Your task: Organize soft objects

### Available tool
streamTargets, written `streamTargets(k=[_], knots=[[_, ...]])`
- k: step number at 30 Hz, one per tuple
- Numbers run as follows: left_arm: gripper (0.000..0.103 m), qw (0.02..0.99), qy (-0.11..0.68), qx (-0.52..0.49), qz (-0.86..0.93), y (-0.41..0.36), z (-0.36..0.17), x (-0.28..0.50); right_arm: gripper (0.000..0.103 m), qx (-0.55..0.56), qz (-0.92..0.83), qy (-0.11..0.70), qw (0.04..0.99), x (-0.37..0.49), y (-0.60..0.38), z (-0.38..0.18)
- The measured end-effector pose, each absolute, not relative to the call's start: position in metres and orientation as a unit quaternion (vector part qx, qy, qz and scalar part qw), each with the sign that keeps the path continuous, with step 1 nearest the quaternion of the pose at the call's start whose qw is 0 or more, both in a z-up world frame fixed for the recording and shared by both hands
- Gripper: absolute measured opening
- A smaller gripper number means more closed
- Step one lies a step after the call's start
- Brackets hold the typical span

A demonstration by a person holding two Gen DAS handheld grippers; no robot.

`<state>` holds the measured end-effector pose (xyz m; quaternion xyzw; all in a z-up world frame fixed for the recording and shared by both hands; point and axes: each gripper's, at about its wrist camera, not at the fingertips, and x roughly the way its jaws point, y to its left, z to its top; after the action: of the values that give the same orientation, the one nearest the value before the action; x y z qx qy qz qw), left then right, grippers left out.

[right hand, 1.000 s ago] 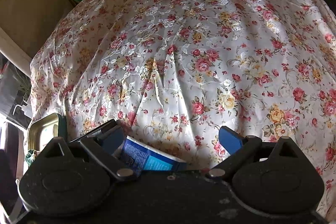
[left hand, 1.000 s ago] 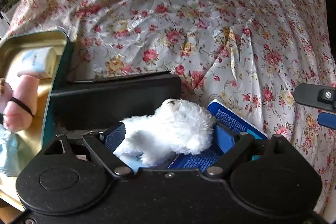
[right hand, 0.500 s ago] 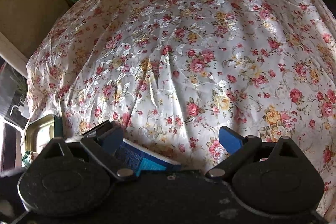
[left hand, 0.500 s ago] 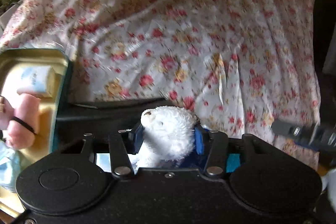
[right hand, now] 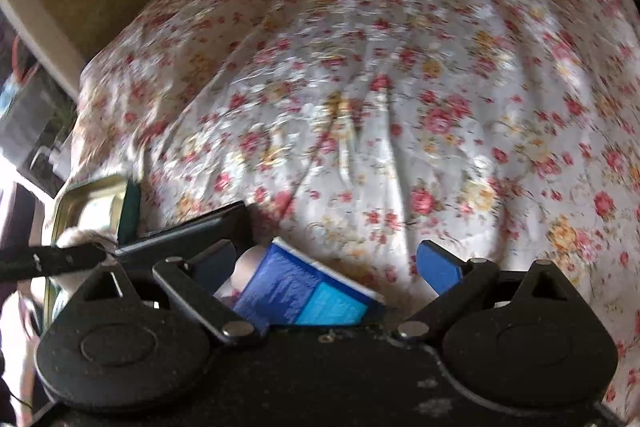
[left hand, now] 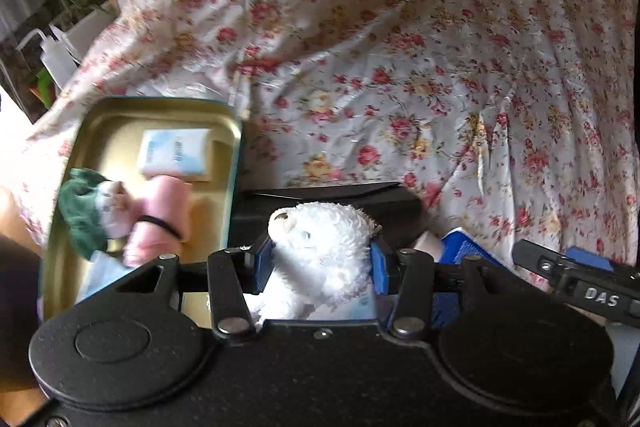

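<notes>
My left gripper (left hand: 320,263) is shut on a white plush bear (left hand: 320,247) and holds it up, just right of a gold tin tray (left hand: 232,115). The tray holds a pale blue tissue pack (left hand: 174,153), a pink rolled cloth with a black band (left hand: 160,219) and a green and white soft toy (left hand: 86,211). My right gripper (right hand: 326,265) is open over a blue packet (right hand: 304,291) on the floral bedspread (right hand: 400,87). The packet also shows in the left wrist view (left hand: 468,251).
A black box (left hand: 320,197) lies beside the tray, also in the right wrist view (right hand: 192,227). The right gripper's finger (left hand: 576,279) shows at the right edge of the left wrist view. White containers and plants (left hand: 68,39) stand beyond the bed's left corner.
My left gripper closed on the white bear and lifted it off the blue packet, swinging left so more of the tray shows. The right gripper shifted slightly and stayed open.
</notes>
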<state>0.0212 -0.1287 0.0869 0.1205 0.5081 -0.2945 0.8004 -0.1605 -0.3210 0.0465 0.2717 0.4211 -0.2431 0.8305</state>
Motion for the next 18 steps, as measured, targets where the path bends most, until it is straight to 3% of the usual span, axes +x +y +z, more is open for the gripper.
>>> streamTargets(k=[10,18], knots=[[0.047,0.816,0.472,0.138,-0.305,-0.095,0.099,0.0,0.097,0.197,-0.174,0.469,0.843,-0.117,-0.273,0.035],[0.047,0.812,0.491,0.093,-0.301,-0.081,0.083,0.007,0.09,0.038,-0.113,0.544,0.83,-0.08,-0.242,0.007]])
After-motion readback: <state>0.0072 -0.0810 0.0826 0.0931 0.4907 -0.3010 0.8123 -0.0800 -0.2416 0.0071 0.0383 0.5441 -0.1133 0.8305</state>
